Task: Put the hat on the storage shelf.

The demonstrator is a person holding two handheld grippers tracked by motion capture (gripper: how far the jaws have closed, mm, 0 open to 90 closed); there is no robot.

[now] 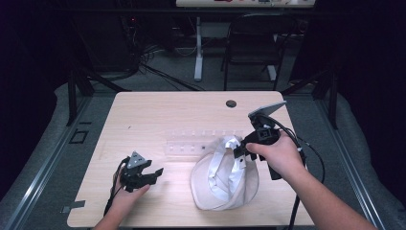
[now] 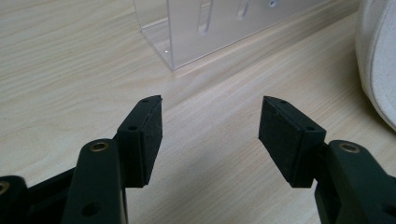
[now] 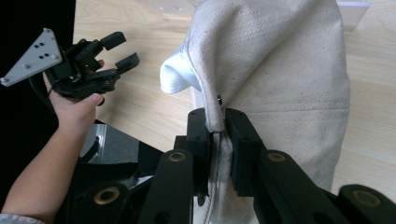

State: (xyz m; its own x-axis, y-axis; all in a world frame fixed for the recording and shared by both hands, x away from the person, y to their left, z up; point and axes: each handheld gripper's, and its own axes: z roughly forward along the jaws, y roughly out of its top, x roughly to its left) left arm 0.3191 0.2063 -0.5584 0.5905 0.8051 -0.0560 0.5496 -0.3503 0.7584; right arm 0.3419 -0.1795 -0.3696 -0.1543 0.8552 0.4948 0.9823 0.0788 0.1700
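Observation:
A cream cloth cap lies upside down on the right half of the wooden table, its white lining showing. My right gripper is shut on the cap's rim at its far side. In the right gripper view both pads of that gripper pinch the folded rim, and the cap's cloth stands up above them. My left gripper rests low over the table's front left, open and with nothing between its pads. The left gripper view shows this gripper over bare wood, and the cap's edge at the far right.
A clear acrylic rack with slots lies on the table just behind the cap; its corner stands a little ahead of the left gripper. A dark cable hole sits near the table's far edge. A black chair stands beyond the table.

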